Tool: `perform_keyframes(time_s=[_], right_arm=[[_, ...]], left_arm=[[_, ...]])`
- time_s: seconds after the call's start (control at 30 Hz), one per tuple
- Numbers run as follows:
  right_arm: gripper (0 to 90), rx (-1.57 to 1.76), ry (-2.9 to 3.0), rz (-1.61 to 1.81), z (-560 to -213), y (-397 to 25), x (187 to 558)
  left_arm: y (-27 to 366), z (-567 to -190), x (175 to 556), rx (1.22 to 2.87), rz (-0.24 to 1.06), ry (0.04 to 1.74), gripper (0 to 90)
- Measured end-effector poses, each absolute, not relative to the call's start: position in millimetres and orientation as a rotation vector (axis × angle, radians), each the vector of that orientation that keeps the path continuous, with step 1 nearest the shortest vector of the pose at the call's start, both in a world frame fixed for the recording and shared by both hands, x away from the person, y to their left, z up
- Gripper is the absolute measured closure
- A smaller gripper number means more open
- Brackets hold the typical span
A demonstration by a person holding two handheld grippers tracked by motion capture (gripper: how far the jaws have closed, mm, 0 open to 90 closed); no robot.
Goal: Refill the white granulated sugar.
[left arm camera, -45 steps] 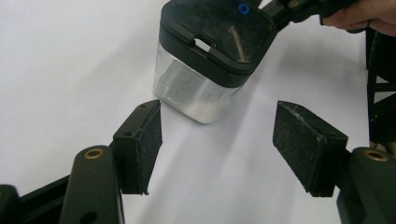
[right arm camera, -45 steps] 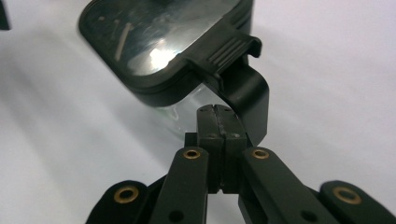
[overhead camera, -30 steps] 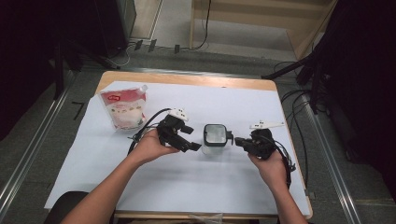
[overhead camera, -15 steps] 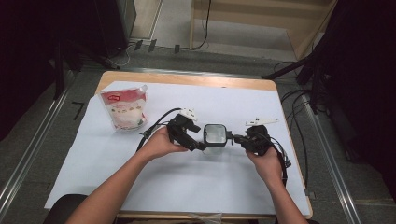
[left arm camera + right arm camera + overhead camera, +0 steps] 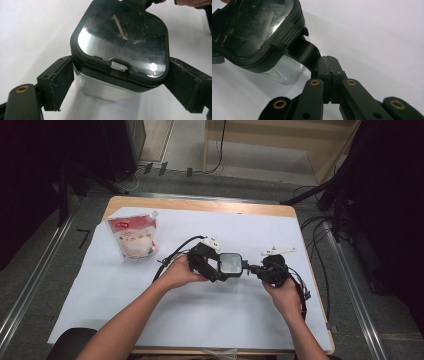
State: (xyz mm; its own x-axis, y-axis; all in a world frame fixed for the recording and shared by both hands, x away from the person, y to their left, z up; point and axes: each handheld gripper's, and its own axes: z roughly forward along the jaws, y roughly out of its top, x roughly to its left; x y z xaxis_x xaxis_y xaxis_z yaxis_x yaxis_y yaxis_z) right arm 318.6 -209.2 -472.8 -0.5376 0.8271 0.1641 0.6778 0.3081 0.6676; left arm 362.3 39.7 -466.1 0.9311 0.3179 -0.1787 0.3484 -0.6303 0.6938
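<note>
While between both tongs, container [image 5: 230, 265].

Our left gripper [image 5: 120, 82] brackets a clear container [image 5: 105, 87] with a black-rimmed lid [image 5: 120, 42], pads [image 5: 61, 82] at its sides.

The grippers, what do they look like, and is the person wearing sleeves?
Both the left gripper and the right gripper are black, with brass-coloured rivets at their joints and fuzzy black pads on the jaws. Each carries a pale three-cornered plate and trails a black cable. The forearms are bare, no sleeves.
</note>
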Motion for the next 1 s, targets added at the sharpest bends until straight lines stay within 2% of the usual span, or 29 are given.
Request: perform_keyframes(time_s=[0.43,0.47,0.5,0.53,0.57,0.63,0.67,0.7,0.8,1.0], right_arm=[[90.0,1.368,2.363,1.043,-473.2,-206.7,318.4],[90.0,1.367,2.366,1.036,-473.3,-207.1,318.5],[90.0,1.37,2.366,1.037,-473.3,-207.2,318.4],[90.0,1.369,2.369,1.042,-473.2,-207.1,318.2],[90.0,1.371,2.379,1.061,-473.1,-206.4,318.0],[90.0,1.36,2.387,1.063,-472.9,-204.5,317.6],[90.0,1.333,2.394,1.042,-473.2,-201.8,316.7],[90.0,1.302,2.415,1.029,-474.4,-196.7,315.5],[90.0,1.276,2.437,0.996,-476.4,-192.3,314.8],[90.0,1.286,2.432,1.006,-476.3,-191.6,314.6]], left_arm=[[44.8,-454.9,358.6,2.294,-0.029,0.477,16.1],[46.8,-453.1,359.3,2.265,-0.055,0.48,19.4],[58.4,-443.1,364.3,2.146,-0.049,0.543,30.8],[65.9,-438.9,369.6,2.06,-0.107,0.56,57.2],[70.4,-435.7,374.2,1.991,-0.189,0.563,56.1],[70.0,-432.6,374.8,2.02,-0.168,0.553,46.6],[66.5,-430.4,371.8,2.103,-0.091,0.535,46.6],[59.8,-432.4,366.0,2.226,-0.027,0.474,40.1],[56.7,-436.3,362.3,2.277,-0.037,0.448,35.3],[55.7,-437.1,363.9,2.263,-0.037,0.462,36.2]])
